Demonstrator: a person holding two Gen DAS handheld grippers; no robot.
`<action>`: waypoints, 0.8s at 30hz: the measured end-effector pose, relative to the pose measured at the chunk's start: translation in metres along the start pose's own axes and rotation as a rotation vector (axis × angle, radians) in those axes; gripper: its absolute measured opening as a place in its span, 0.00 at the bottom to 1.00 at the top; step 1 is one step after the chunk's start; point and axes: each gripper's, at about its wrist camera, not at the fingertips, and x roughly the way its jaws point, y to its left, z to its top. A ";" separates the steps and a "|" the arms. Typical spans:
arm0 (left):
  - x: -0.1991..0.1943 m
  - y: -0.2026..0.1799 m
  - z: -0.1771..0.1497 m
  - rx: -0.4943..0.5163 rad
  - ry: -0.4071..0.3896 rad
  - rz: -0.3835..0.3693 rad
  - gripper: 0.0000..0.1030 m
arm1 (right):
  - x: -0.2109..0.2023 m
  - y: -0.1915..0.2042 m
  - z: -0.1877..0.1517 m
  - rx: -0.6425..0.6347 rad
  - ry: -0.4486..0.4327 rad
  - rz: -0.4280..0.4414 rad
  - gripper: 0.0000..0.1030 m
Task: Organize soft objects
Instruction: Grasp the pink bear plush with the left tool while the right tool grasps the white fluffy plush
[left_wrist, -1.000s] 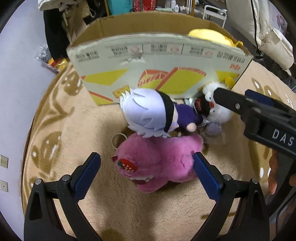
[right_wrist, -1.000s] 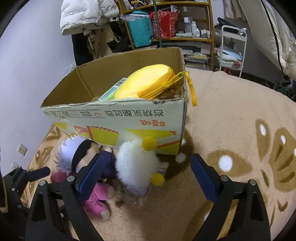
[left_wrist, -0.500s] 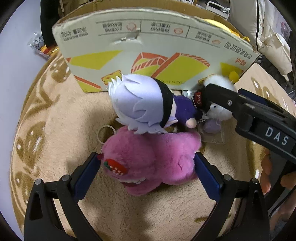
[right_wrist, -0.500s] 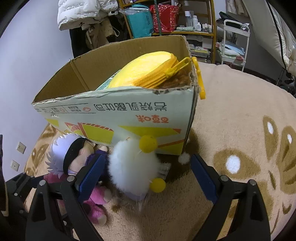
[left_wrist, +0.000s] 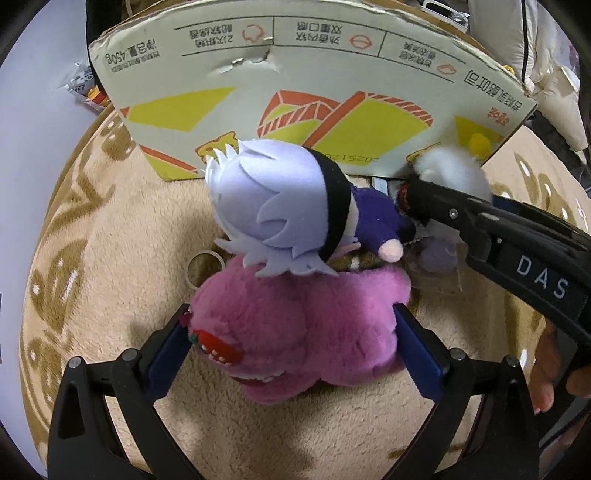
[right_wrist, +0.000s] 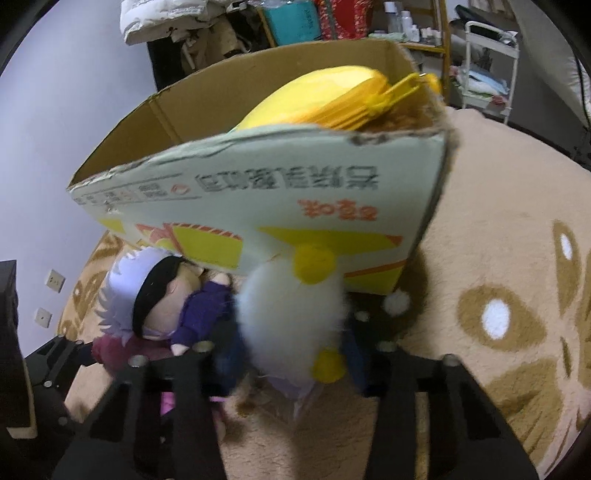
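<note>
Right gripper (right_wrist: 291, 354) jaws closing on the white fluffy plush (right_wrist: 291, 317), just beside the box (right_wrist: 258, 206) on the rug. Left gripper (left_wrist: 291, 350) jaws spread around the pink plush (left_wrist: 295, 317) (not pinching yet). Squeeze mid-body, lift w/o snagging the doll (left_wrist: 273, 210) leaning on top.

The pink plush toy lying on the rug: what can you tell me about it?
The pink plush toy is a fluffy, long-piled soft animal in magenta pink, with a red strawberry patch with white dots and a toothy stitched mouth. It lies on the beige rug, in front of the cardboard box. A white-haired doll rests across its top. The left gripper straddles it, a blue pad at each flank, the jaws wide apart. A thin ring lies beside it.
</note>
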 end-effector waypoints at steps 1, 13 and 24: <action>0.004 0.000 0.002 -0.004 0.000 -0.001 0.96 | 0.002 0.002 -0.001 -0.013 0.007 -0.009 0.34; -0.007 0.002 -0.007 -0.032 -0.020 -0.003 0.89 | -0.015 0.003 -0.005 -0.003 -0.040 -0.006 0.33; -0.036 0.023 -0.015 -0.091 -0.101 0.036 0.88 | -0.037 0.009 -0.010 -0.014 -0.085 0.009 0.33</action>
